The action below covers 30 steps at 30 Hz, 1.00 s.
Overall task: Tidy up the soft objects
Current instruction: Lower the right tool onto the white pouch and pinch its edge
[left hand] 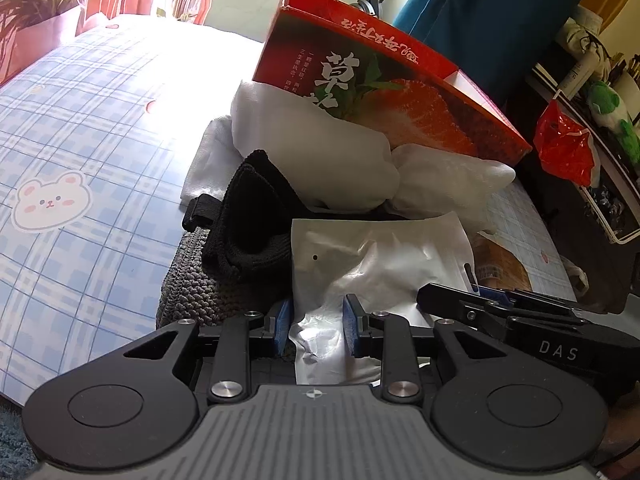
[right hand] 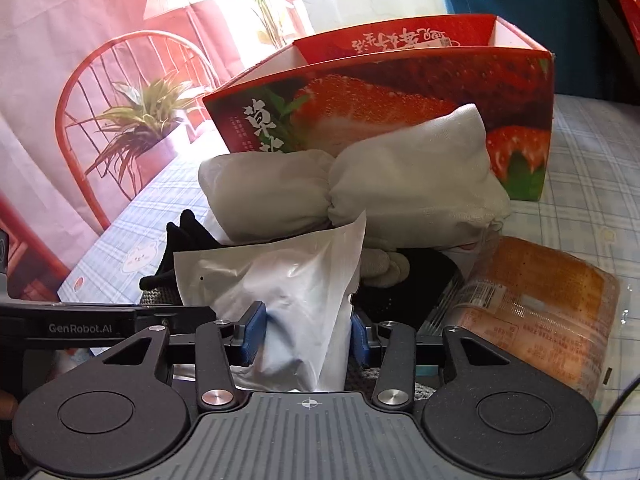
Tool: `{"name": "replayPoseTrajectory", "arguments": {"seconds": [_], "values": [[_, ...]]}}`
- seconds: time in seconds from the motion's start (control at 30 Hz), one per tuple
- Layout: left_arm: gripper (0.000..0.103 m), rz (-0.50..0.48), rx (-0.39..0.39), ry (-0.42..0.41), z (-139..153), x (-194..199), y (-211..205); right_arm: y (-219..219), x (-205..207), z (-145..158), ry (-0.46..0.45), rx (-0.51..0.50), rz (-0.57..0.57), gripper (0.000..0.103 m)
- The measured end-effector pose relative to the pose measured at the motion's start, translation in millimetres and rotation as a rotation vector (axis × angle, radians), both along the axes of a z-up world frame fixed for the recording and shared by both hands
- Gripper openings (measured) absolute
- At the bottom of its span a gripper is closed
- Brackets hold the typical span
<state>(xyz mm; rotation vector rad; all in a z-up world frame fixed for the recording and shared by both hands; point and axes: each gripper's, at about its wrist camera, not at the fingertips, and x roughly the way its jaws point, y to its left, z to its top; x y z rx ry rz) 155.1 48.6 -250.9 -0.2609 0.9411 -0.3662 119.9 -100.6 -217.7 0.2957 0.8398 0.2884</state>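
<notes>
Potted plant (right hand: 140, 128), red chair (right hand: 132, 120), perhaps printed

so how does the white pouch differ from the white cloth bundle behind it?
The white pouch is flat, glossy and creased like foil or plastic; the white cloth bundle is matte fabric, puffy and cinched in the middle. The pouch sits between the blue pads of both grippers, left gripper and right gripper; the bundle is in neither, leaning against the red strawberry box. Both are white and soft.
</notes>
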Motion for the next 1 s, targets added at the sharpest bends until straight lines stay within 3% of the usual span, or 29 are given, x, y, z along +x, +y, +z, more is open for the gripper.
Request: {"name": "replayPoseTrajectory", "arguments": {"seconds": [0.23, 0.37, 0.63, 0.77, 0.87, 1.0], "values": [[0.031, -0.004, 0.006, 0.014, 2.3, 1.2, -2.4, -4.5, -2.7, 4.9, -0.008, -0.022, -0.003, 0.041], [0.038, -0.035, -0.033, 0.012, 3.9, -1.1, -3.6, -8.3, -4.7, 6.1, -0.003, -0.022, -0.023, 0.044], [0.039, -0.044, -0.014, 0.019, 0.6, -2.0, -5.1, -13.1, -6.4, 3.7, 0.010, -0.013, -0.030, 0.045], [0.037, -0.040, 0.050, -0.006, 0.0, -0.9, -8.9, -15.9, -4.4, 1.4, 0.008, 0.025, -0.038, 0.044], [0.036, -0.044, 0.059, -0.011, 1.3, 0.3, -10.5, -13.2, -4.3, 1.8, 0.000, 0.032, -0.029, 0.034], [0.034, -0.027, -0.004, -0.013, 11.5, 6.4, -8.6, -3.4, -6.9, 8.8, -0.028, -0.021, 0.003, 0.022]]}}
